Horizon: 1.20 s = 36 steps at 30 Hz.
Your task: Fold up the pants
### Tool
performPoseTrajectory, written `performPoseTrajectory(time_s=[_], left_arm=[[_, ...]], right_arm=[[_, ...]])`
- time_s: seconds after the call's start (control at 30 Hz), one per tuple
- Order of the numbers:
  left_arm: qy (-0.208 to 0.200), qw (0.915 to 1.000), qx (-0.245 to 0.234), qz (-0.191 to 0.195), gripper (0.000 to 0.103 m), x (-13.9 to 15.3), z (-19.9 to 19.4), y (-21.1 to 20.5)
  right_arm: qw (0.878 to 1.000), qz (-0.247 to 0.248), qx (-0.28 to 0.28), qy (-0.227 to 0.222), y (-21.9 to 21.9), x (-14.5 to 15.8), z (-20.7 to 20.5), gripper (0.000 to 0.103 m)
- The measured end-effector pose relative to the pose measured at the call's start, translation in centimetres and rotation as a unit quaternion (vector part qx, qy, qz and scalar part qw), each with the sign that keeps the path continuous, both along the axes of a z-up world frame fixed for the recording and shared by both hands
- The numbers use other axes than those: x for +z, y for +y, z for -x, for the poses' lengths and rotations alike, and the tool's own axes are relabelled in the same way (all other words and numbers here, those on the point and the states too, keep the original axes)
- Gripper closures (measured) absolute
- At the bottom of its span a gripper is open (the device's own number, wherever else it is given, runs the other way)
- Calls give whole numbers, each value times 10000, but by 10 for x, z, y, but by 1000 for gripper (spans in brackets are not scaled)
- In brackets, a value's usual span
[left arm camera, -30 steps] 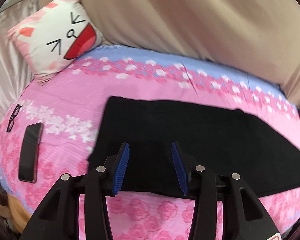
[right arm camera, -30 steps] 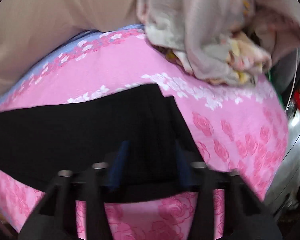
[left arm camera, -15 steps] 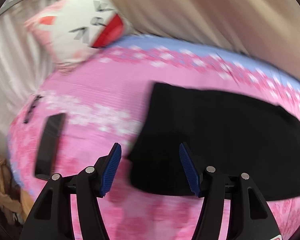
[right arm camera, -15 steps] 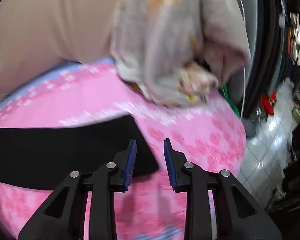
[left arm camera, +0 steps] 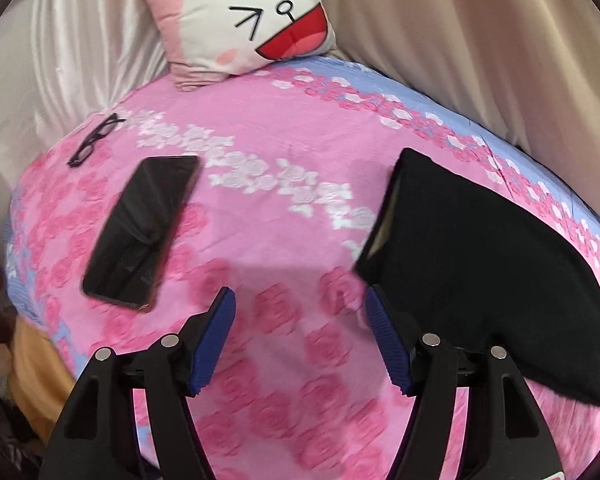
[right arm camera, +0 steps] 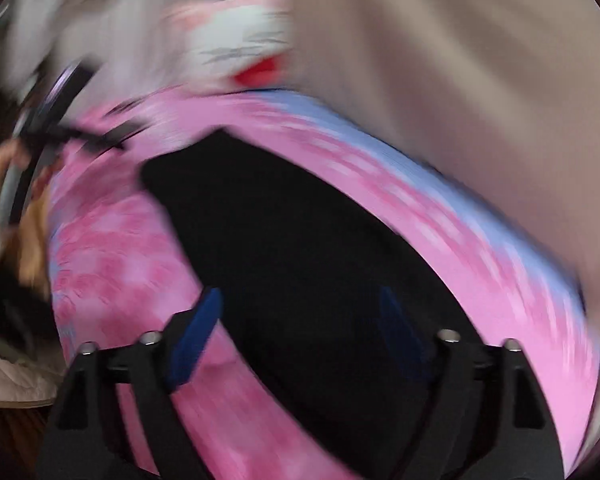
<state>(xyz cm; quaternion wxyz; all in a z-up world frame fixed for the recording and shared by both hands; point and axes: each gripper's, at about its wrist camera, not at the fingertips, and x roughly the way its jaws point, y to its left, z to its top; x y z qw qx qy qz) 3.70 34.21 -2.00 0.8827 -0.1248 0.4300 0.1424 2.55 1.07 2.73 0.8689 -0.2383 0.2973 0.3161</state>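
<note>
flat black pants point(left arm camera: 480, 256), pink floral bedspread point(left arm camera: 268, 208)

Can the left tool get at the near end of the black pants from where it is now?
Probably yes. The left tool is open and empty, and the pants' end lies just off its right finger on bare bedspread, with nothing between.

Phone point(left arm camera: 140, 232) left of pants point(left arm camera: 480, 264) on bed point(left arm camera: 284, 248); glasses point(left arm camera: 94, 140), pillow point(left arm camera: 240, 16) behind.
</note>
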Motion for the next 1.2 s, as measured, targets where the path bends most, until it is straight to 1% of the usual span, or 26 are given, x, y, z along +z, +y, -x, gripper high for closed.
performPoseTrajectory(time_s=[0.03, 0.1, 0.2, 0.23, 0.27, 0.33, 0.37, 0.43, 0.47, 0.5, 0.53, 0.57, 0.6, 0.63, 0.67, 0.7, 0.73, 0.77, 0.8, 0.83, 0.87, 0.93, 1.0, 1.1, 1.13, 1.2], left_arm=[[-39, 10000, -32, -23, 38, 2, 10, 3], [-45, 10000, -46, -55, 38, 3, 23, 8], [-81, 9999, -39, -56, 38, 2, 39, 15], [-91, 9999, -45, -37, 38, 1, 44, 18], [-97, 9999, -62, -9, 38, -1, 48, 20], [-89, 9999, -111, 29, 38, -4, 53, 23], [-101, 9999, -113, 18, 38, -5, 56, 25], [-193, 9998, -111, -5, 38, -4, 62, 29], [-234, 9997, -98, 4, 38, -3, 63, 31], [-301, 9995, -86, 44, 38, -2, 64, 33], [-334, 9994, -97, 70, 38, -1, 65, 34], [-376, 9992, -122, 97, 38, -1, 63, 35], [-393, 9991, -142, 103, 38, 0, 61, 35], [-438, 9989, -170, 94, 38, 2, 58, 35], [-467, 9987, -165, 91, 38, 3, 56, 36], [-512, 9985, -150, 99, 38, 6, 55, 38], [-562, 9983, -97, 99, 38, 8, 57, 42], [-587, 9982, -37, 100, 38, 10, 59, 46], [-582, 9983, 36, 66, 38, 12, 63, 52], [-574, 9983, 98, 18, 38, 12, 66, 55], [-553, 9983, 200, -58, 38, 13, 70, 61], [-519, 9980, 334, -151, 38, 14, 74, 69], [-505, 9976, 402, -232, 38, 16, 71, 71], [-558, 9981, 92, -253, 38, 20, 57, 56], [-573, 9980, -1, -269, 38, 21, 52, 49], [-600, 9976, -265, -209, 38, 21, 36, 31]], right_arm=[[9989, 214, 399, -115, 32, -1, -2, 16], [9904, 753, 1066, -447, 98, -6, -8, 16], [9725, 1441, 1731, -599, 175, -21, -23, 16], [9682, 1578, 1866, -542, 189, -25, -28, 16], [9620, 1785, 2023, -430, 208, -35, -34, 35], [9529, 2144, 2142, 101, 228, -48, -51, 95], [9566, 2148, 1963, 162, 234, -43, -62, 96], [9701, 1873, 1517, -273, 233, -5, -80, 96], [9838, 1341, 1030, -604, 222, 32, -91, 96], [9881, 1021, 765, -862, 215, 51, -93, 96], [9883, 742, 473, -1246, 208, 65, -91, 97], [9822, 593, 205, -1772, 205, 71, -84, 97], [9822, 579, 219, -1773, 210, 62, -79, 97], [9904, 750, 593, -994, 226, 30, -75, 97], [9902, 982, 937, -314, 241, -4, -69, 98], [9863, 1157, 1176, 28, 248, -32, -57, 100], [9836, 1233, 1313, 130, 255, -48, -47, 96], [9826, 1138, 1456, 183, 257, -61, -30, 84], [9829, 936, 1563, 251, 255, -61, -21, 76], [9832, 655, 1663, 368, 249, -56, -12, 49], [9851, 267, 1642, 434, 239, -48, -7, 31], [9870, -250, 1502, 517, 216, -38, -6, 31], [9906, -660, 1040, 593, 178, -27, -14, 32], [9914, -1076, 67, 744, 108, -16, -45, 32], [9900, -1144, -239, 790, 88, -12, -58, 31], [9843, -1286, -723, 964, 54, -11, -79, 35]])
